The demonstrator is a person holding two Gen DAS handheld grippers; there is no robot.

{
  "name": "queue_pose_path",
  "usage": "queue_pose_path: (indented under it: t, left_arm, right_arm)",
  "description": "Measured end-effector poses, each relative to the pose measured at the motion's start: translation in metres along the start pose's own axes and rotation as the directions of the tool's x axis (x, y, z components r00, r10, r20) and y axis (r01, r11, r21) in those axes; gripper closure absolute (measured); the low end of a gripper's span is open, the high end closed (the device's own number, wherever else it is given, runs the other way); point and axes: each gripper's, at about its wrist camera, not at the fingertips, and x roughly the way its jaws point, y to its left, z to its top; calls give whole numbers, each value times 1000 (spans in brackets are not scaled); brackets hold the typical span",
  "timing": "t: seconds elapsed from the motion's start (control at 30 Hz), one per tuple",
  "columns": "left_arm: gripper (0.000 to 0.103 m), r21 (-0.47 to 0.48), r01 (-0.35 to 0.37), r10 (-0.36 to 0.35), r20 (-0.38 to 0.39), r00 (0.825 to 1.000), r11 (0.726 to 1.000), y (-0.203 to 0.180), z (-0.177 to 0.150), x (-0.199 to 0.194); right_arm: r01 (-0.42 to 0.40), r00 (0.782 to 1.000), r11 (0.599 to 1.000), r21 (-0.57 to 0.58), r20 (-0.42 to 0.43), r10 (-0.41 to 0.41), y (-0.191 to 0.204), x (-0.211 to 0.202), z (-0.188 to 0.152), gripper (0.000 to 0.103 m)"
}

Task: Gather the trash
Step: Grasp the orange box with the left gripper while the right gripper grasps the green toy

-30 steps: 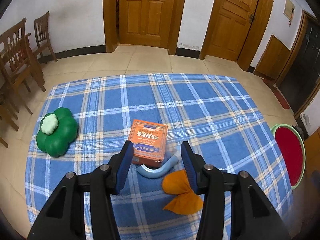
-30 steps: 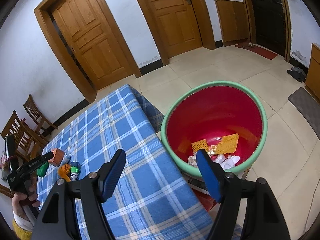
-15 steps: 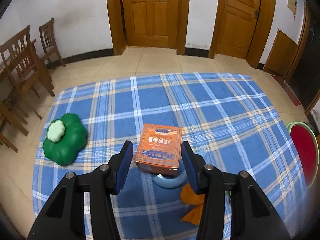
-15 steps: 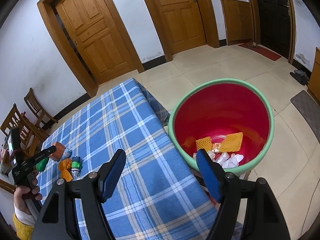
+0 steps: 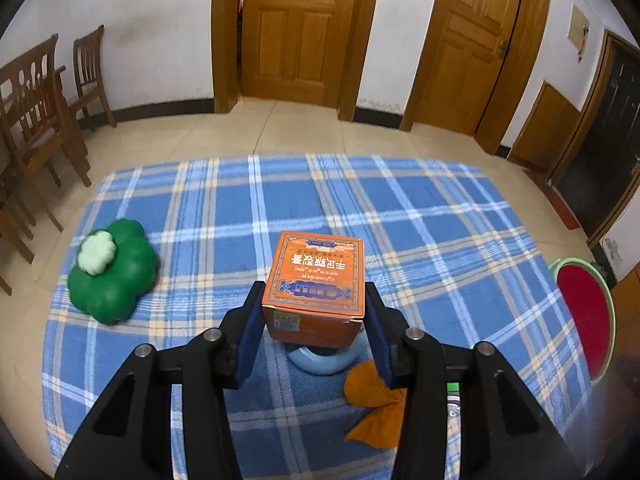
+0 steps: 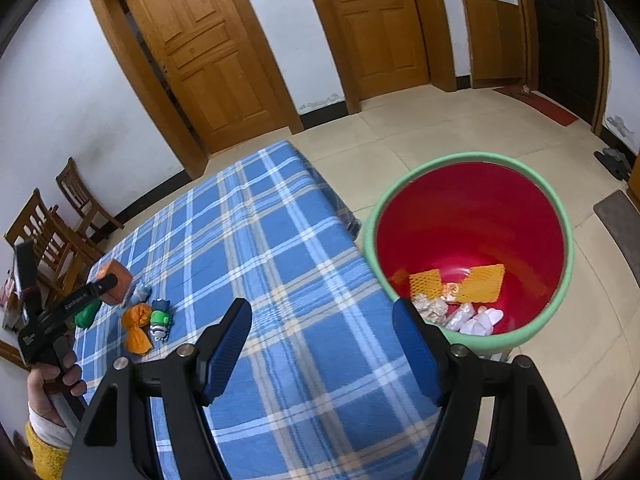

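Note:
An orange cardboard box point(image 5: 316, 276) stands on the blue plaid tablecloth point(image 5: 420, 216), right between the blue pads of my left gripper point(image 5: 314, 320). The jaws are open and flank its two sides closely. The box hides part of a pale blue curved piece point(image 5: 320, 360). An orange crumpled wrapper point(image 5: 372, 400) lies to its right. My right gripper point(image 6: 322, 344) hangs open with nothing in it over the table's edge, beside the red bin with a green rim point(image 6: 372, 240). From the right wrist view, the box point(image 6: 118, 276) sits far left.
A green flower-shaped cushion point(image 5: 116, 276) lies at the table's left. A small green and white toy point(image 6: 160, 322) sits by the wrapper point(image 6: 136, 328). Orange foam nets and white scraps point(image 6: 460, 292) lie in the bin. Wooden chairs point(image 5: 36, 120) stand at left. A hand point(image 6: 52, 380) holds the left gripper.
My left gripper has moved forward so the box, earlier ahead of the fingertips, now sits between them. The finger gap looks unchanged. The right gripper's view has shifted slightly.

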Motion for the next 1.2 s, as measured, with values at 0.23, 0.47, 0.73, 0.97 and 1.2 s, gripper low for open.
queue_pose_path:
  t: [0.23, 0.47, 0.73, 0.97, 1.2]
  left_arm:
    - [56, -41, 21, -18, 63, 998, 999, 7, -6, -36]
    - [56, -92, 3, 5, 86, 996, 996, 20, -22, -65]
    - [56, -159, -16, 29, 75, 997, 987, 42, -44, -75]
    - [56, -199, -38, 48, 50, 998, 979, 57, -60, -74]
    - [56, -221, -48, 56, 30, 998, 974, 66, -68, -68]
  right_arm:
    - [-48, 999, 997, -58, -24, 47, 29, 10, -1, 28]
    - [-111, 992, 985, -131, -66, 103, 67, 26, -6, 28]
    - [-164, 982, 965, -207, -125, 140, 110, 48, -17, 28]
    - [-182, 976, 950, -255, -163, 143, 136, 66, -23, 28]
    - [-192, 970, 936, -294, -204, 135, 156, 85, -31, 29]
